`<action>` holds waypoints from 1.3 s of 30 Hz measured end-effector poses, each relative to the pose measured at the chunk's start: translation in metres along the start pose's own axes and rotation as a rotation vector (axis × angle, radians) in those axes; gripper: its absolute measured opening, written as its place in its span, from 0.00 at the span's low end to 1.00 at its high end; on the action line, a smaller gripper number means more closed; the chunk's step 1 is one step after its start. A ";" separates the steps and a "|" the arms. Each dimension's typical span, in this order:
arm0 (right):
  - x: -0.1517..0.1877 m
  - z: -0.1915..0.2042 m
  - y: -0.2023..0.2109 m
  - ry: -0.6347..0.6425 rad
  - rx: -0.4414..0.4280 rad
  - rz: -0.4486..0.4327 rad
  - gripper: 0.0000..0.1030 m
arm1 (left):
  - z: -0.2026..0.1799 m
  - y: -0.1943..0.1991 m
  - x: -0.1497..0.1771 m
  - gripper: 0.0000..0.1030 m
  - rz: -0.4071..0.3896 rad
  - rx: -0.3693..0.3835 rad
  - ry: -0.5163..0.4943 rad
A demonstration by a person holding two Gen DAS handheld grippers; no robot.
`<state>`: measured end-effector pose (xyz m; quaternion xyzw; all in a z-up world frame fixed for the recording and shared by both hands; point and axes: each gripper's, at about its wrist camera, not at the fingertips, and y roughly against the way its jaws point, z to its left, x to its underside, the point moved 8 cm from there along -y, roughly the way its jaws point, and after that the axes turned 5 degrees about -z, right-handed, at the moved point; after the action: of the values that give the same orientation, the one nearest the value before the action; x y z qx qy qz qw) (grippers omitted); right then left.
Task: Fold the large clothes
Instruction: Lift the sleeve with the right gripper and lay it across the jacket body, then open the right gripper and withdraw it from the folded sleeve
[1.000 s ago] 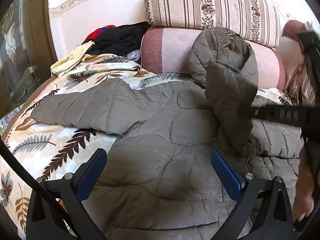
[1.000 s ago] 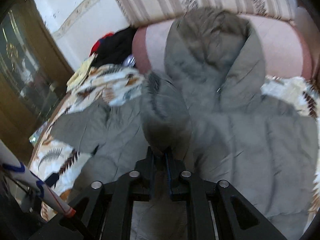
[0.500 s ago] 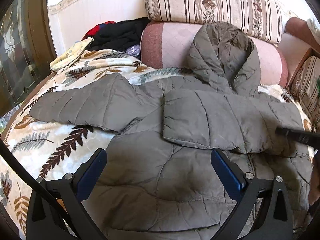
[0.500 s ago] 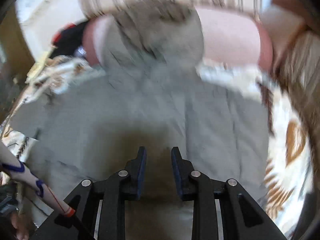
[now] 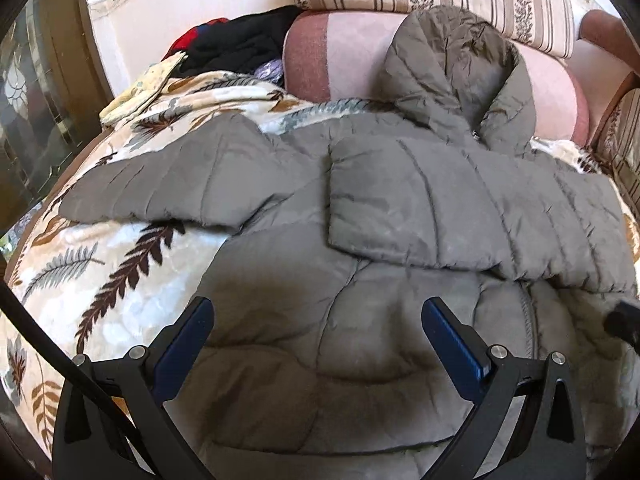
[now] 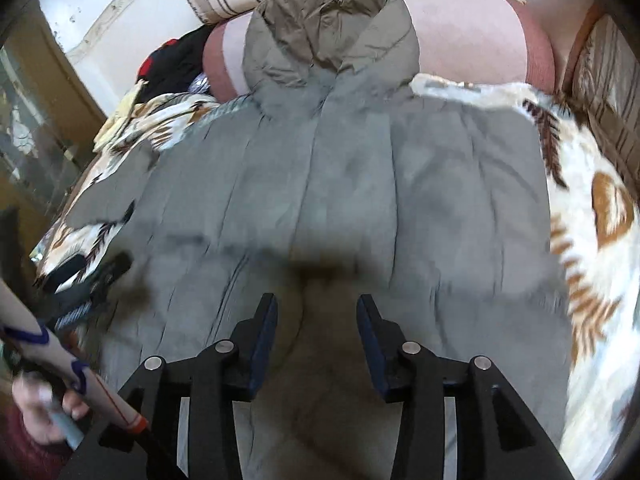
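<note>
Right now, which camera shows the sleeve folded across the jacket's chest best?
The left wrist view: the folded sleeve lies sharp and whole across the grey puffer jacket, cuff edge visible. The right wrist view is motion-blurred; there the sleeve blends into the jacket body and its edges are hard to trace.

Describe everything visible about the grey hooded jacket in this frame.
The grey jacket is a quilted, puffy coat with a matte, slightly shiny shell. It lies spread flat on a leaf-print blanket, its hood propped against a pink bolster. One sleeve is folded across the chest; the other sleeve lies stretched out sideways over the blanket. A front seam, probably the zip, runs down the body. The left gripper and right gripper are both open above it, holding nothing.
</note>
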<state>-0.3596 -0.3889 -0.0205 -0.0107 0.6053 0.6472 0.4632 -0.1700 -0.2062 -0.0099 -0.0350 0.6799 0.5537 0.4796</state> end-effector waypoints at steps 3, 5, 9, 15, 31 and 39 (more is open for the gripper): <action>0.023 -0.006 0.003 -0.006 -0.006 -0.008 0.43 | 0.006 0.002 0.009 1.00 0.008 -0.006 0.019; 0.028 -0.006 0.000 -0.016 -0.005 0.010 0.43 | 0.014 0.006 0.017 1.00 0.017 -0.026 0.033; 0.021 -0.002 0.013 0.018 -0.016 -0.048 0.44 | 0.028 0.019 0.028 1.00 0.030 -0.038 0.068; 0.050 -0.010 -0.002 0.035 -0.029 0.062 0.44 | 0.038 0.043 0.058 1.00 0.029 -0.060 0.074; 0.055 -0.003 0.001 0.120 0.005 0.007 0.48 | 0.037 0.031 0.088 1.00 0.073 -0.115 0.060; 0.049 -0.001 -0.001 0.102 -0.002 -0.005 0.49 | 0.037 0.026 0.088 1.00 0.079 -0.105 0.066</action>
<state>-0.3877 -0.3615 -0.0497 -0.0457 0.6273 0.6452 0.4337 -0.2097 -0.1246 -0.0487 -0.0512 0.6662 0.6057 0.4321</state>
